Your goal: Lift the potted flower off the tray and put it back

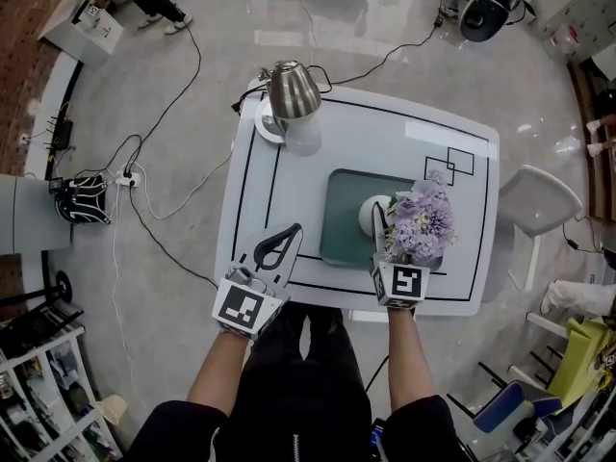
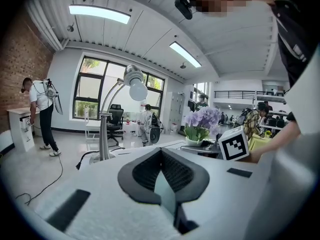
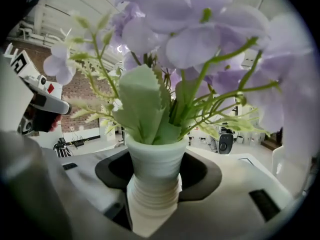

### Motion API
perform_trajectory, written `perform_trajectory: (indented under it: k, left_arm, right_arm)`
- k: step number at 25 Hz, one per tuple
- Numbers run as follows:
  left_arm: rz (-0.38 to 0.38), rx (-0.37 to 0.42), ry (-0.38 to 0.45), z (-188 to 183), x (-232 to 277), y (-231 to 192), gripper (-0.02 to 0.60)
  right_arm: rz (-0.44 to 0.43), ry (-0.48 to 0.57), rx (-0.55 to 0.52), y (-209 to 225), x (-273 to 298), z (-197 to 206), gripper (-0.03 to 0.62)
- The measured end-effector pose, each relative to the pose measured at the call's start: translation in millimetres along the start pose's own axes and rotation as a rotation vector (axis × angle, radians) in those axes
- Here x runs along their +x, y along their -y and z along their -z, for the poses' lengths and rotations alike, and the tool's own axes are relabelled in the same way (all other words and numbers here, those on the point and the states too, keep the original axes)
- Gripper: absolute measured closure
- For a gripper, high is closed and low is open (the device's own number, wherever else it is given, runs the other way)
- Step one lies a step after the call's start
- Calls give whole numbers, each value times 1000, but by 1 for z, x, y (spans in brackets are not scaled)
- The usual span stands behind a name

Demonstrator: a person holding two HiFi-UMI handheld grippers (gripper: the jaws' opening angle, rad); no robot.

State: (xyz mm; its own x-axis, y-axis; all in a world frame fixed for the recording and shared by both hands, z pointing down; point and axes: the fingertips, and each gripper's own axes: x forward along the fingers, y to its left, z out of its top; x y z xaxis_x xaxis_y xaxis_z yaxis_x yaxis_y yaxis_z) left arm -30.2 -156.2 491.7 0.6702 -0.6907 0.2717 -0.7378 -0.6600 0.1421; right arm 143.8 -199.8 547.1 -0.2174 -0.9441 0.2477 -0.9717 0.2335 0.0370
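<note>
The potted flower (image 1: 422, 224) has lilac blooms and green leaves in a white ribbed pot (image 3: 155, 176). My right gripper (image 1: 390, 236) is shut on that pot, and the black pads (image 3: 200, 171) press its sides just under the rim. The pot stands upright over the right part of the teal tray (image 1: 345, 221). Whether its base touches the tray is hidden. My left gripper (image 1: 295, 230) is shut with nothing in it, over the table's front left. In its own view the left gripper (image 2: 161, 151) has its tips together, and the flower (image 2: 202, 120) shows off to the right.
A silver desk lamp (image 1: 292, 89) stands at the white table's (image 1: 289, 176) far left corner. A white rounded shape (image 1: 369, 216) lies on the tray beside the right gripper's finger. A white chair (image 1: 539, 200) stands right of the table. Cables trail across the floor at left.
</note>
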Motion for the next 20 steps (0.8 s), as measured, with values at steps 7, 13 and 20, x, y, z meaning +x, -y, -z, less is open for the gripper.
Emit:
perform_trajectory:
  k: [7, 13, 20]
  left_arm:
    - [0, 19, -28, 9, 3, 1, 577]
    - [9, 25, -17, 8, 2, 2, 577]
    - [9, 3, -15, 8, 0, 8, 577]
  right_arm:
    - [-10, 34, -20, -2, -6, 4, 355]
    - [-68, 39, 31, -4, -9, 8, 312]
    - [-18, 30, 101, -1, -45, 8, 298]
